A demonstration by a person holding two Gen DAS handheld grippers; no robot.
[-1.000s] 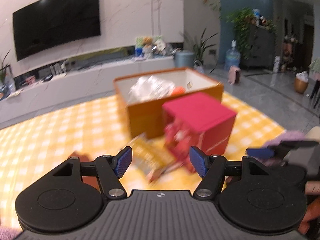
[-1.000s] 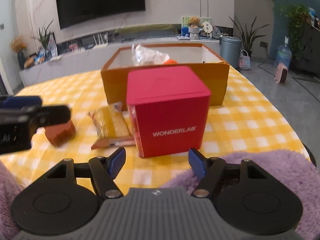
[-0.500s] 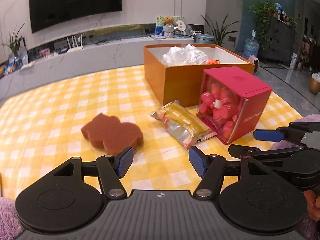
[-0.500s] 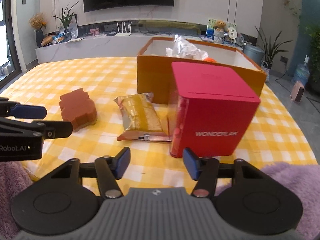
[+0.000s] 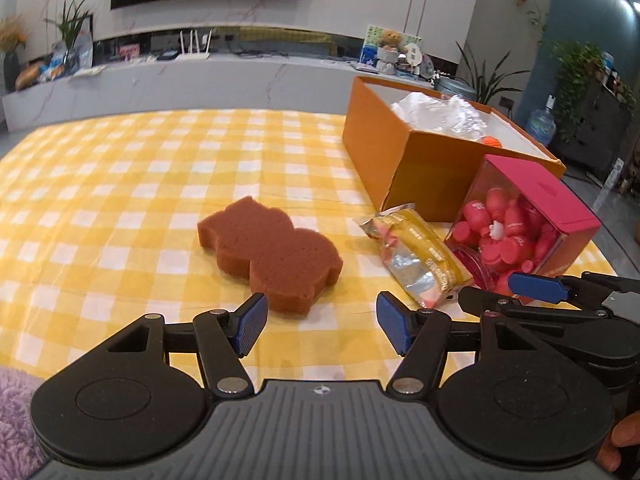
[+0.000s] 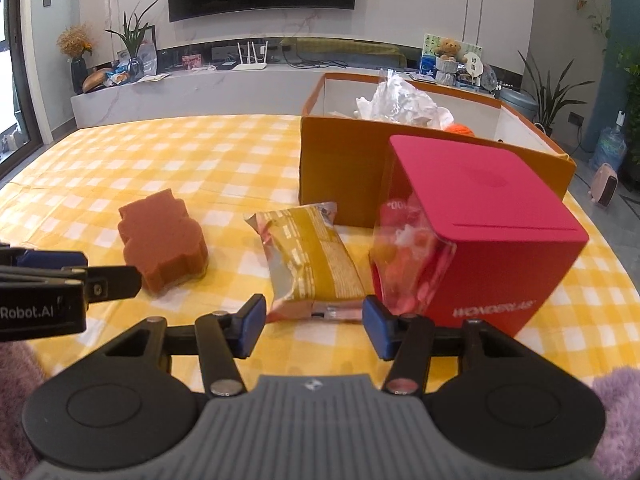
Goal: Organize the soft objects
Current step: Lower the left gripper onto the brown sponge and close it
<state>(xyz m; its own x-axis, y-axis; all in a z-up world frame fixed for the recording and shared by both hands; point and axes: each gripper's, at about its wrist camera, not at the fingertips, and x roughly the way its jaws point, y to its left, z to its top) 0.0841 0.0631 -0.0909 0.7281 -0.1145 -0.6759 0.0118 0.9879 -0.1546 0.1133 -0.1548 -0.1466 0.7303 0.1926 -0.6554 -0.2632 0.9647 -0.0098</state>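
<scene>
While both tongs [image 5: 318, 328] [image 6: 314, 328] gape empty, brown lobed sponge [image 5: 269, 255] lies flat, porous, uncompressed

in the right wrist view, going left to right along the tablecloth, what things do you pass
left hand-held gripper → brown sponge → yellow snack packet → red WONDERLAB box. The orange cardboard box sits behind the last two, so it has no clear slot in the order.

Colours on my feeds

I see a yellow-and-white checked tablecloth [image 5: 120, 184], a rust-brown sponge [image 5: 270, 254], a gold and silver snack packet [image 6: 312, 262], a red cube box [image 6: 484, 228] with white lettering, an orange box [image 5: 404, 160], white inside, and blue finger pads [image 5: 250, 322].
</scene>
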